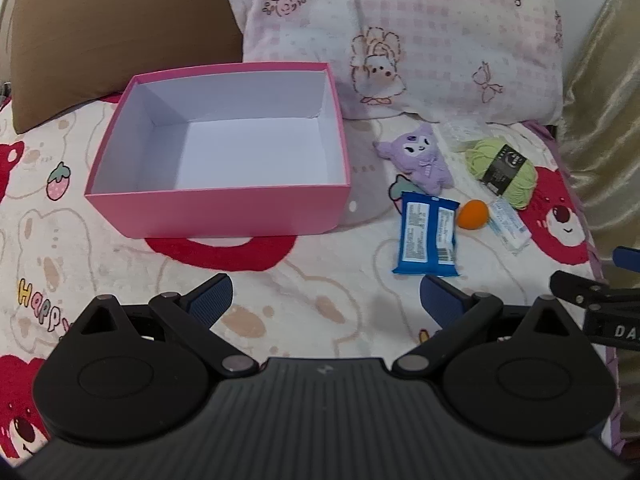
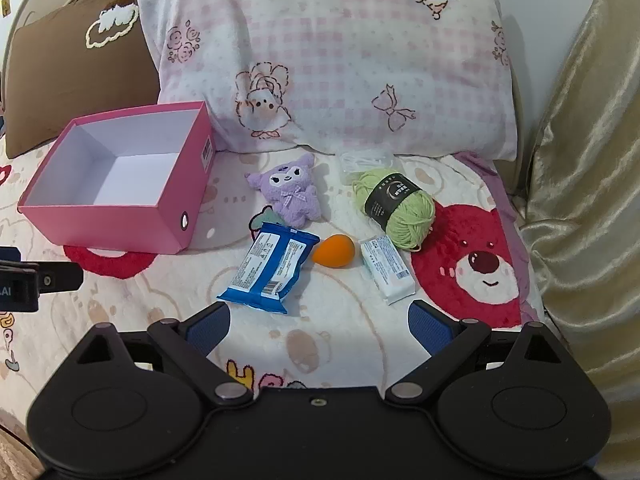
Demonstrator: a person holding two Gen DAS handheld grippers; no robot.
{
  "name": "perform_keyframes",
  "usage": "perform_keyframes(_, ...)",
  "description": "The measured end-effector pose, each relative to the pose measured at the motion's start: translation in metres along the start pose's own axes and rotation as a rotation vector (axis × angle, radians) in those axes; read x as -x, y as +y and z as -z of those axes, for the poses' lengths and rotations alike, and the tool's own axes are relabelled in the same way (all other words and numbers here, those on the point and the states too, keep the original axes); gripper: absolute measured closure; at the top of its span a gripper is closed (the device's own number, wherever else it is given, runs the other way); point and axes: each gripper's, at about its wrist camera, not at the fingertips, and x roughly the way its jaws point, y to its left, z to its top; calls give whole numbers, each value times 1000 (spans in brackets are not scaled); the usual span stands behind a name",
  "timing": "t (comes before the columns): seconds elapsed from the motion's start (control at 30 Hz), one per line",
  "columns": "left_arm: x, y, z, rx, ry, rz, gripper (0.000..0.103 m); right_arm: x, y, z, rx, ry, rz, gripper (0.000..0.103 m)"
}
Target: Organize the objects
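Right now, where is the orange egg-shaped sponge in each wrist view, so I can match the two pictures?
Left wrist: orange sponge sits right of centre, between the blue packet and the white packet.
Right wrist: orange sponge sits at centre, between the same two packets.
Shared landmark: the pink box, left of the sponge in both views.

Left wrist view: low over the bedspread [image 1: 320, 280], facing the pillows, nearest the pink box [image 1: 224, 212].
Right wrist view: same height and heading, further right, nearest the blue packet [image 2: 268, 268].
Shared: box, packet, purple plush [image 1: 420, 160], green yarn [image 2: 396, 204].
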Motion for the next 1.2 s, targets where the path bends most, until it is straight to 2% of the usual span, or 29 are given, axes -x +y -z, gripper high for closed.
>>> perform_keyframes(0.1, 4, -8, -6, -14, 9, 4, 2, 2, 0, -1, 16, 9, 13, 5)
perform_keyframes(0.23, 13, -23, -16, -82, 9, 18, 2, 7, 1, -6, 43, -2, 19, 5)
perform_keyframes(0.3, 14, -29, -21, -125, 3, 20, 2, 8, 3, -8, 62, -17, -19, 5)
perform_keyframes(0.37, 14, -31, -28, -145, -10, 11, 2, 7, 1, -10, 77, -34, -95, 5)
perform_keyframes(0.43, 11, -31, -34, -139, -16, 20, 3, 5, 1, -11, 81, -50, -131, 5)
perform_keyframes(0.53, 1, -31, -40, -107, -2, 91, 9, 7, 6, -11, 132, -92, -102, 5)
perform_keyframes(0.6, -9, -34, -43, -104, 10, 110, 9, 6, 9, -10, 176, -121, -116, 5)
perform_keyframes(0.77, -35, -43, -39, -88, -22, 149, 15, -17, 12, -5, 209, -184, -230, 5)
perform_keyframes(0.9, -52, -54, -35, -86, -44, 197, 19, -36, 16, 2, 207, -238, -266, 6)
perform_keyframes(1.07, -67, -60, -24, -112, -101, 234, 19, -54, 13, 3, 172, -203, -394, 6)
perform_keyframes(1.13, -76, -59, -21, -109, -102, 255, 22, -61, 13, 4, 173, -186, -405, 6)
perform_keyframes(1.2, -86, -60, -21, -106, -91, 265, 29, -72, 13, 6, 173, -137, -404, 6)
